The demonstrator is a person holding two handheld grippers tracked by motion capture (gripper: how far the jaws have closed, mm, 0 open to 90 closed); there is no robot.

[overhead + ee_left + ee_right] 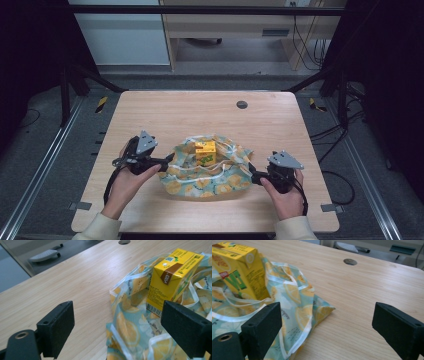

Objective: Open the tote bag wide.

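A yellow drink carton (205,151) (172,277) (239,272) stands upright in the middle of a crumpled lemon-print cloth bag (207,172) (135,327) (294,305) on the wooden table. My left gripper (167,161) (117,332) is open at the bag's left edge, its jaws straddling the cloth's corner without touching the carton. My right gripper (251,172) (324,332) is open at the bag's right edge, one jaw over the cloth and the other over bare wood.
The wooden table (165,115) has a round grommet hole (242,104) (350,261) (124,241) at the back. Black frame rails and cables run along both sides. A desk and a chair base stand beyond the far edge.
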